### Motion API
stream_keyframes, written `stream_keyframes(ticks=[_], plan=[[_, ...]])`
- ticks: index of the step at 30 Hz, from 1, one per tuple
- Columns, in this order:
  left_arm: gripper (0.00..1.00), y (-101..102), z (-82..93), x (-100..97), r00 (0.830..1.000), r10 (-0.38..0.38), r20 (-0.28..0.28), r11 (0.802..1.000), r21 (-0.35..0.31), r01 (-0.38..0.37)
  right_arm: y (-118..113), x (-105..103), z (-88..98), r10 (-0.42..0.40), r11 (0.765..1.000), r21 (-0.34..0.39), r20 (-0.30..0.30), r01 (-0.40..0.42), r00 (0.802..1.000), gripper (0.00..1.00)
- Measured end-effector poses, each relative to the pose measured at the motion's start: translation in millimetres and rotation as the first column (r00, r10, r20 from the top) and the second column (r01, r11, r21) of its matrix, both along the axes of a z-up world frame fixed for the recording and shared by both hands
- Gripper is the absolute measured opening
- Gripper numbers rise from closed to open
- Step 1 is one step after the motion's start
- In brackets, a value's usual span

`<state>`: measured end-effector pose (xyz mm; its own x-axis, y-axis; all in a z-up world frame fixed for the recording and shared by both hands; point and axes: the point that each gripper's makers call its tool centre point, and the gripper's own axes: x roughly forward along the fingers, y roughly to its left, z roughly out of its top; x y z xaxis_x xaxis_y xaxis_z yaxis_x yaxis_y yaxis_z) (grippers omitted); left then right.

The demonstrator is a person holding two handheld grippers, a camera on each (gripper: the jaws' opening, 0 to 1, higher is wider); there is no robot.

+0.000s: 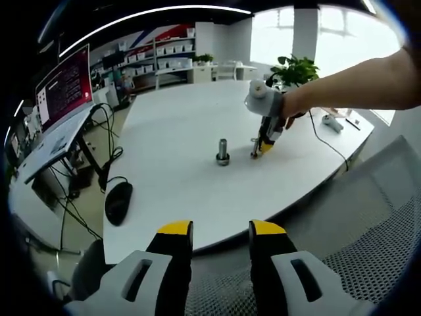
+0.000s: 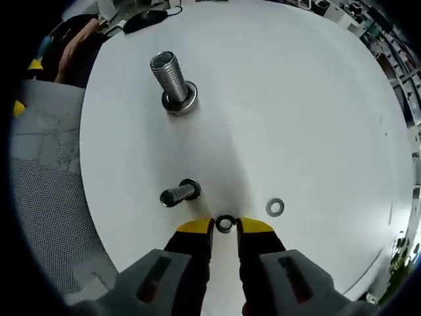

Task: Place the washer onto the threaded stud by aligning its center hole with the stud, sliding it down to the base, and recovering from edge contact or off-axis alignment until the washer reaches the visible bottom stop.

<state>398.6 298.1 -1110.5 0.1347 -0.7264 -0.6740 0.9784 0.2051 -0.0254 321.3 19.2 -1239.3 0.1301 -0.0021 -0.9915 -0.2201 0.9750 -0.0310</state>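
Right gripper [image 2: 225,227] pinches washer [image 2: 225,224] — threaded stud [image 2: 172,82] well apart.

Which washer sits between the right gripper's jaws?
The dark washer, right at the right gripper's yellow tips. The silver washer lies apart on the table.

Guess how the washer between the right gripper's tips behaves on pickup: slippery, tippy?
The washer is a thin flat metal ring between the right gripper tips, so probably light, stiff and slick. Lying flat on the table, it offers little edge and may pop out.
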Motion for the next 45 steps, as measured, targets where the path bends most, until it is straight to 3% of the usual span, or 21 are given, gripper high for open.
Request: stream_keyframes(ticks=[37,45], plan=[[0.32,-0.1,0.8,3.3,1.000,0.026,-0.001,1.000,-0.011,-0.026,-0.9,3.7,-0.4,-0.027,1.000,-0.008,-0.025,0.027,0.999,0.16],[0.31,0.0,1.3,4.3,0.999,0.033,-0.001,0.999,-0.013,-0.033,-2.9,4.3,-0.6,-0.002,1.000,-0.011,-0.029,0.002,1.000,0.16]])
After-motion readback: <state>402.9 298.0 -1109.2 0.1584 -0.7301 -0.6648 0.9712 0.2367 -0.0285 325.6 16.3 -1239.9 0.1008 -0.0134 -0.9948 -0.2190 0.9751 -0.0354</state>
